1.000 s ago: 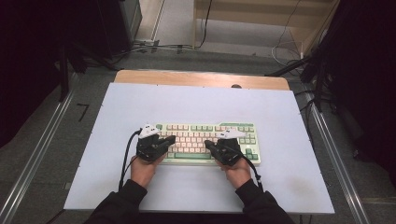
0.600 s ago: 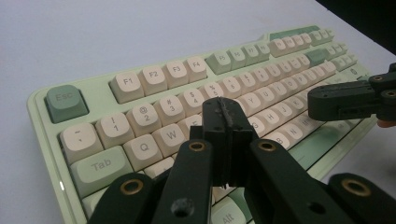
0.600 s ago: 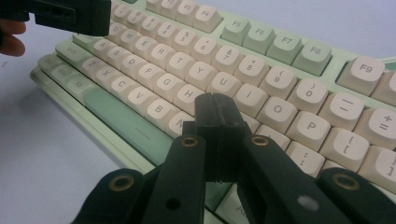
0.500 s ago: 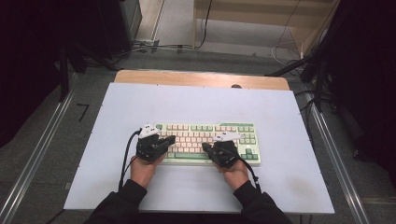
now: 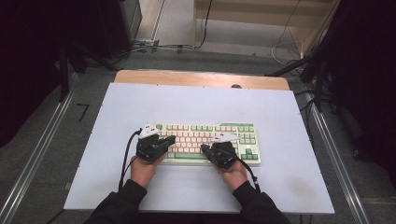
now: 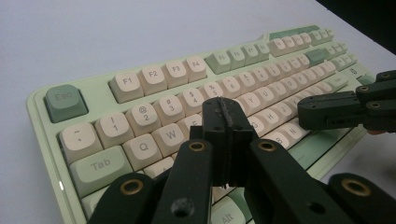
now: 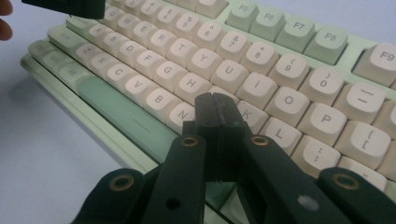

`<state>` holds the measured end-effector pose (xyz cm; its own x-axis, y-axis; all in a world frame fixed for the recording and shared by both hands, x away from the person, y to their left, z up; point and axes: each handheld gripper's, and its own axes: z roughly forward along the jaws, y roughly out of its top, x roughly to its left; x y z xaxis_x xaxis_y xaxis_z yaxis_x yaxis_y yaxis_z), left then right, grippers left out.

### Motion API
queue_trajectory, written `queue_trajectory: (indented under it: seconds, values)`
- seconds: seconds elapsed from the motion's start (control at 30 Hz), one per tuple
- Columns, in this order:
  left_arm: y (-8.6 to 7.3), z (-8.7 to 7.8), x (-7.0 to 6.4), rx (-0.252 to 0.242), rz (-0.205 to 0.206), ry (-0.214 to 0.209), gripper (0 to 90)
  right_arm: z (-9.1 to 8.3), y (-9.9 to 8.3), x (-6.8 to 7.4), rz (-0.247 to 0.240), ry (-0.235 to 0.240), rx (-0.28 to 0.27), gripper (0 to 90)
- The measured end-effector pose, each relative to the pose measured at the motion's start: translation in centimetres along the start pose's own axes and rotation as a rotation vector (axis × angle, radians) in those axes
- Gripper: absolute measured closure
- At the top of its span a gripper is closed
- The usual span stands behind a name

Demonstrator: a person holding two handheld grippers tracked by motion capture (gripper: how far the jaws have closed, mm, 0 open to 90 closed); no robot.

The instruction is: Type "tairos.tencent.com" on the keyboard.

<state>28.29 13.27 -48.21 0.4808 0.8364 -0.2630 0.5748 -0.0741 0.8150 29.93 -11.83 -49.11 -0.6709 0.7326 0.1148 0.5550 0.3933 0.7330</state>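
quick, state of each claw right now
Left claw: closed, holding nothing, tip over the keyboard near the E key.
Right claw: closed, holding nothing, tip over the J/M keys.

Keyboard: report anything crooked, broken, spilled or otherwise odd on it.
Nothing stands out. The pale green keyboard with cream keys lies flat and square on the white table top, with no gaps in its visible key rows. The left claw and right claw are shut over the keys.
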Motion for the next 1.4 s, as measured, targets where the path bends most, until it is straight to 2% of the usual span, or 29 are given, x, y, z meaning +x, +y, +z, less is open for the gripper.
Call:
queue_trajectory:
  seconds: [0.23,0.53,0.67,0.83,0.93,1.17,1.27,1.4]
  values:
    - [0.0,-0.1,0.1,-0.006,-0.004,0.003,90.0,-1.2,0.4,-0.3,0.02,0.003,-0.063,87.3]
    - [0.1,-0.9,0.4,-0.027,-0.013,0.011,90.0,-3.0,0.1,-1.6,0.047,-0.022,-0.097,87.2]
    - [0.0,-1.5,0.7,-0.039,-0.023,0.018,79.7,-4.3,-0.5,-3.0,0.084,-0.03,-0.114,83.0]
    - [-0.6,-2.3,1.1,-0.047,-0.05,0.041,61.6,-6.2,-1.5,-4.8,0.125,-0.06,-0.148,72.8]
    - [-0.8,-2.8,1.1,-0.05,-0.051,0.053,53.4,-7.2,-2.2,-5.8,0.146,-0.079,-0.156,66.8]
    - [-1.4,-3.5,1.0,-0.055,-0.039,0.112,33.1,-8.7,-3.4,-7.4,0.184,-0.108,-0.161,45.4]
    - [-1.8,-4.0,1.4,-0.055,-0.05,0.127,28.0,-9.4,-3.8,-7.8,0.187,-0.119,-0.166,37.5]
    - [-2.3,-5.0,1.9,-0.079,-0.065,0.147,27.6,-10.2,-4.6,-8.6,0.2,-0.14,-0.173,32.1]
